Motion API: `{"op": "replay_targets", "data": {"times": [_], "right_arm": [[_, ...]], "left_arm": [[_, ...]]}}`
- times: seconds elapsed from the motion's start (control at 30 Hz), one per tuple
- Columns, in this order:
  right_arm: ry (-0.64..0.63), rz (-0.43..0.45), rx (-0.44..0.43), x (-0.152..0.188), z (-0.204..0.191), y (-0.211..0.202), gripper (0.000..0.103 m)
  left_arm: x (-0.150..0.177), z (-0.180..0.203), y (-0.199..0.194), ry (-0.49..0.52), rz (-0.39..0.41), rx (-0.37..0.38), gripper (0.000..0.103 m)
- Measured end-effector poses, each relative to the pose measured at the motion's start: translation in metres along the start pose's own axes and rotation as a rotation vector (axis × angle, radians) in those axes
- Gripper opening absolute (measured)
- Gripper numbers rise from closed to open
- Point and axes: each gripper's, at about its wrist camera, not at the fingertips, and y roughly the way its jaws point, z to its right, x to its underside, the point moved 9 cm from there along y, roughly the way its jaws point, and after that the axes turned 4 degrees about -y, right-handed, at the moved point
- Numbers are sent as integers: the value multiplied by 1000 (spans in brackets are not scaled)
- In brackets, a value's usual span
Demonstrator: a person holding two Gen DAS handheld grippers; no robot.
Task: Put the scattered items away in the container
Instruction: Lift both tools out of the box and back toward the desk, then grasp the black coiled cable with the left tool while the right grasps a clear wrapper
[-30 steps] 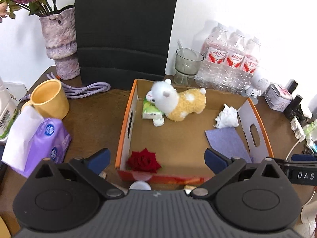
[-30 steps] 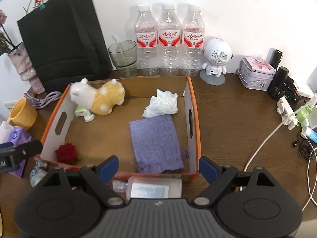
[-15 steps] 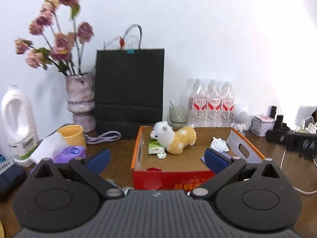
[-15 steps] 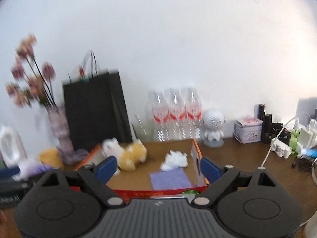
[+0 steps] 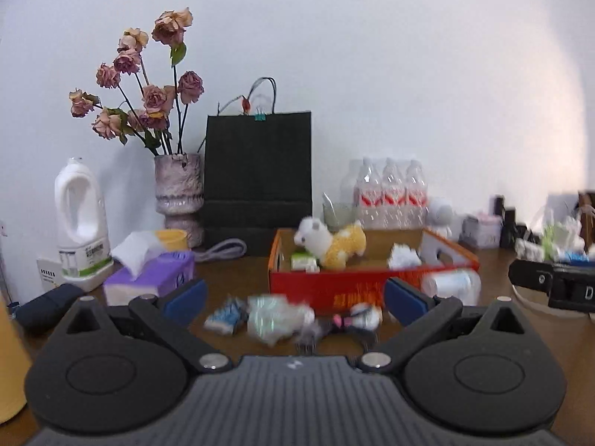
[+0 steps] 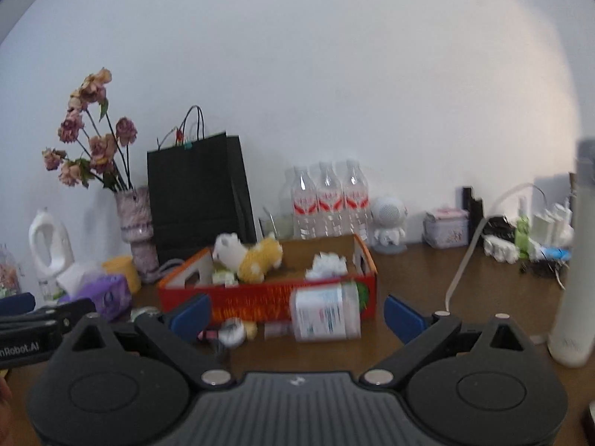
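The red-and-orange cardboard box [image 5: 372, 290] [image 6: 260, 301] stands mid-table and holds a plush alpaca [image 5: 334, 245] [image 6: 253, 256] and a crumpled tissue [image 5: 403, 256]. Loose on the table in front of it are a white plastic bottle on its side [image 6: 325, 316] [image 5: 450, 284], a crinkled clear packet [image 5: 275, 316], a small blue item [image 5: 225, 317] and a pink-and-black trinket [image 5: 353, 319], all blurred. My left gripper [image 5: 293, 297] is open, short of the loose items. The jaws of my right gripper [image 6: 297, 312] are opening, with nothing held between them and the bottle just ahead.
A black paper bag [image 5: 258, 182], a vase of dried roses [image 5: 178, 193] and water bottles [image 6: 327, 200] line the back wall. A purple tissue pack [image 5: 156, 275], a white jug [image 5: 80, 223] and a yellow cup stand on the left. A tall white bottle [image 6: 569, 278] and cables crowd the right.
Both views have drawn back from above the box and tipped up towards level, so the box now lies farther ahead. Loose items in front of it have come into sight.
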Motion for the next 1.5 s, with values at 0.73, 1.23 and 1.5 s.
{"op": "replay_targets", "data": {"times": [0.73,1.23,1.5], "right_arm": [[-68,-338,45,81,3,24,69],[-110,-415,56,88,4,64,34],[-160,-389,40,88,-3,64,15]], "left_arm": [[62,12,49,-13,-359,165,59],[73,64,148,269,-503,284,35],[58,76,134,215,-468,319,7]]}}
